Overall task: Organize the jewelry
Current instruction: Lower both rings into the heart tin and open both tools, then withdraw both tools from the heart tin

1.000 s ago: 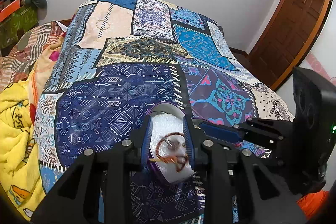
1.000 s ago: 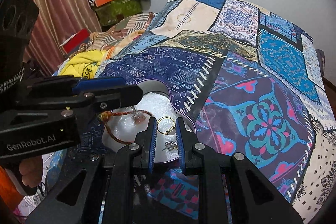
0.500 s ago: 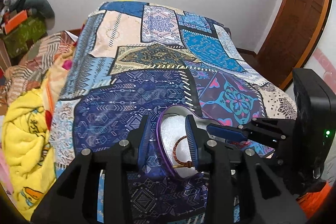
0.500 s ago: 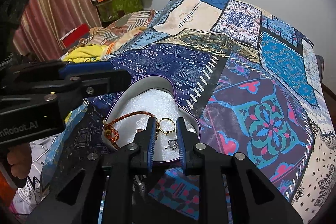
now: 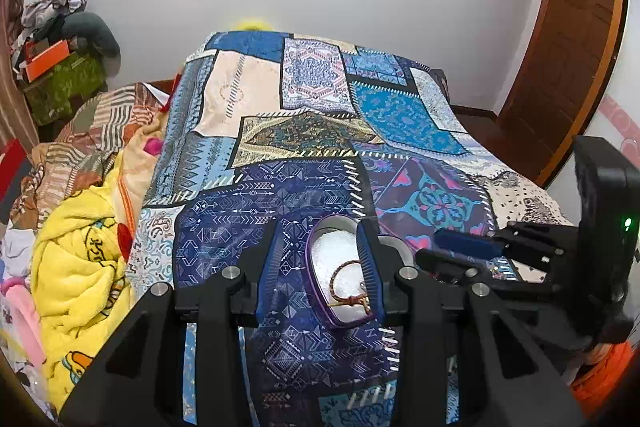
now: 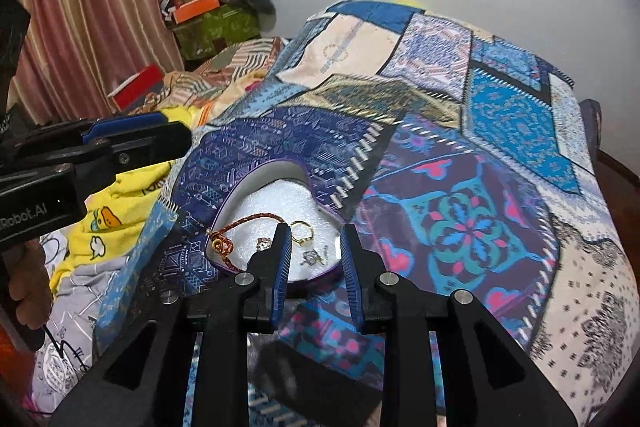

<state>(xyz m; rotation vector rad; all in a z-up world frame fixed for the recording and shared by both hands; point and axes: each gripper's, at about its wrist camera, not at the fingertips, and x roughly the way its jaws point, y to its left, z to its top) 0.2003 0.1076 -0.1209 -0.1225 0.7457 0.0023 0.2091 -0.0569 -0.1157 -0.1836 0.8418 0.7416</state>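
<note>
A heart-shaped purple box point(image 6: 244, 189) lined with white foam lies on the patchwork bedspread. Inside it lie a braided red-orange bracelet point(image 6: 224, 241), a gold ring point(image 6: 302, 230) and small silver pieces point(image 6: 310, 257). The box point(image 5: 312, 267) and bracelet point(image 5: 340, 281) also show in the left wrist view. My right gripper point(image 6: 314, 247) is open and empty just above the box's near edge. My left gripper point(image 5: 316, 263) is open and empty, lifted above the box's left side; it appears at the left of the right wrist view point(image 6: 132, 139).
The patchwork bedspread point(image 5: 316, 99) covers the bed. Yellow and striped blankets point(image 5: 80, 251) lie heaped on its left. Boxes and clothes point(image 5: 60, 67) are stacked in the far left corner. A wooden door point(image 5: 572, 75) is at the right.
My left gripper let go of the bracelet, which now lies in the box, then opened wide and pulled up and back. My right gripper opened a little over the box.
</note>
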